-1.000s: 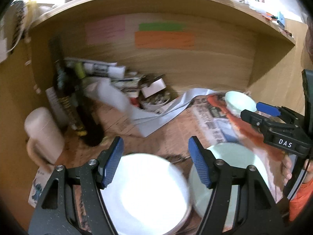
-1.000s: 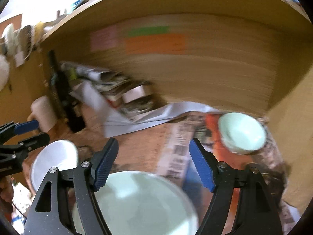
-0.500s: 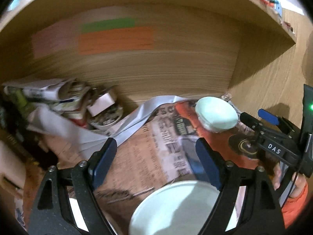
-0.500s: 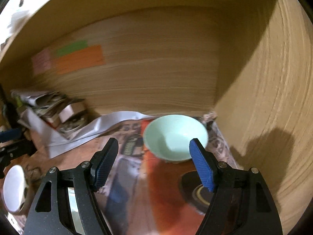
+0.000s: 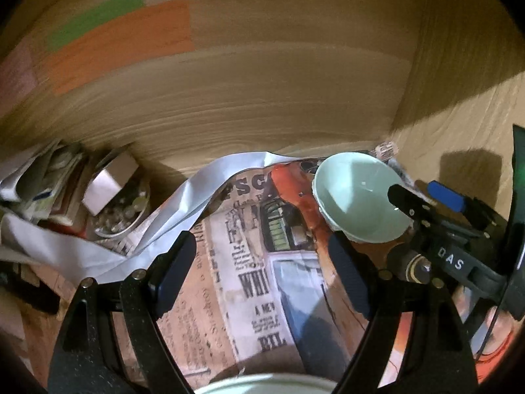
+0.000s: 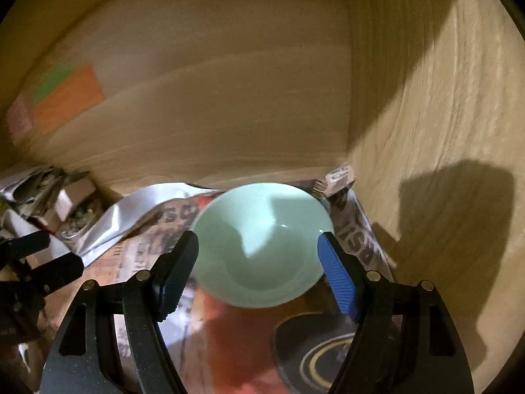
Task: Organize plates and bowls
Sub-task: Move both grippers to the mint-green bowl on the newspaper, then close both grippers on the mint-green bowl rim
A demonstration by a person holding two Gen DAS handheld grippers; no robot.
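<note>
A pale green bowl (image 6: 259, 243) stands on newspaper in the back right corner of a wooden shelf; it also shows in the left wrist view (image 5: 357, 197). My right gripper (image 6: 259, 269) is open, its two blue pads on either side of the bowl's near rim, apart from it. From the left wrist view the right gripper (image 5: 423, 200) reaches over the bowl's right side. My left gripper (image 5: 262, 275) is open and empty above the newspaper. The rim of a pale plate (image 5: 262, 384) shows at the bottom edge.
Newspaper (image 5: 256, 279) lines the shelf floor. A grey sheet (image 5: 183, 210) lies across it. Clutter with a small box and a glass dish (image 5: 118, 203) sits at the left. The shelf's side wall (image 6: 443, 164) stands close on the right, the back wall (image 6: 229, 98) behind.
Both grippers moved forward and right, deeper into the shelf. The right gripper closed in on the green bowl, which now lies between its fingers. The white and pale plates slid out of view.
</note>
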